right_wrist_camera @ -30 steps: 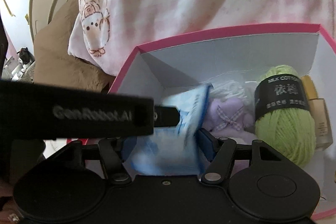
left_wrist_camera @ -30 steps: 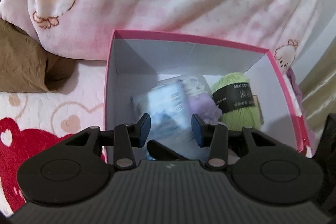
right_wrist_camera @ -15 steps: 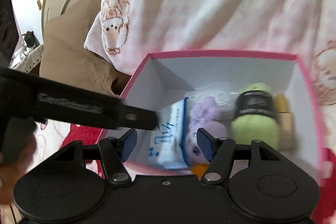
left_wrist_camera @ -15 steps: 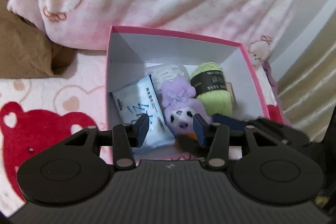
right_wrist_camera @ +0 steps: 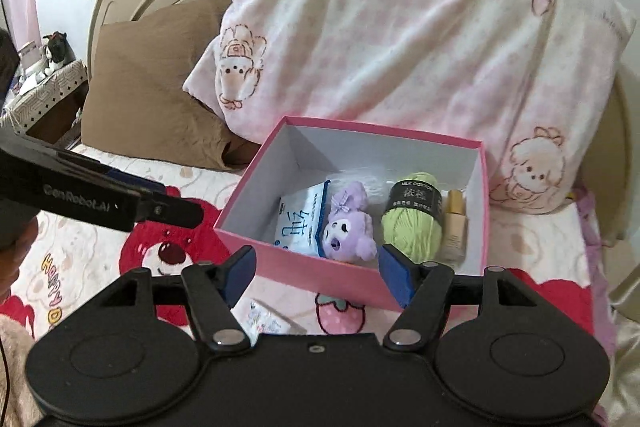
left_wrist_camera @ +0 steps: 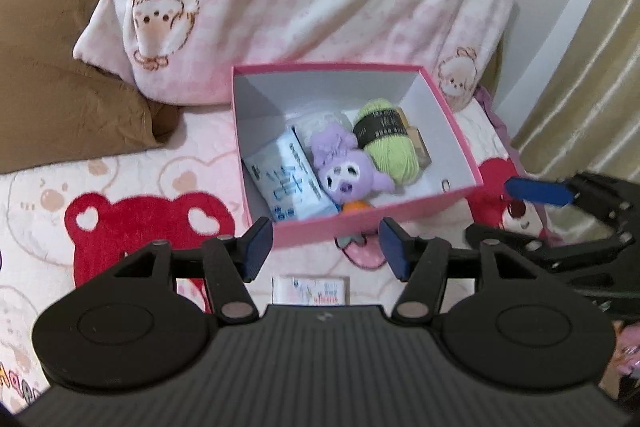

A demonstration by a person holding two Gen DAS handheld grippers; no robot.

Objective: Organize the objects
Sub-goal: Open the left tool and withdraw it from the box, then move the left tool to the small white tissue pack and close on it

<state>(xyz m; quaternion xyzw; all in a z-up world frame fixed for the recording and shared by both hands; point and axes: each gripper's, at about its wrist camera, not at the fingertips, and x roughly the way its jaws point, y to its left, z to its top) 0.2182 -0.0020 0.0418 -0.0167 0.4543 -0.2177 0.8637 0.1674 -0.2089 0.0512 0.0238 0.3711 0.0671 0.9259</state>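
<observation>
So a second ago the right gripper (right_wrist_camera: 316,277) had the blue-and-white tissue pack (right_wrist_camera: 301,225) pinched right inside the pink box (right_wrist_camera: 320,269), and now the pack lies at the box's left end, touching the purple plush (right_wrist_camera: 349,231), with the green yarn (right_wrist_camera: 413,223) and a small bottle (right_wrist_camera: 455,227) further right. Both grippers have pulled back and up; the left gripper (left_wrist_camera: 326,247) and the right one are spread wide with nothing in them. I'd say that drop is done, and the small white packet (left_wrist_camera: 310,290) on the bed sheet (left_wrist_camera: 132,187) just in front of the box looks like the next pick.
</observation>
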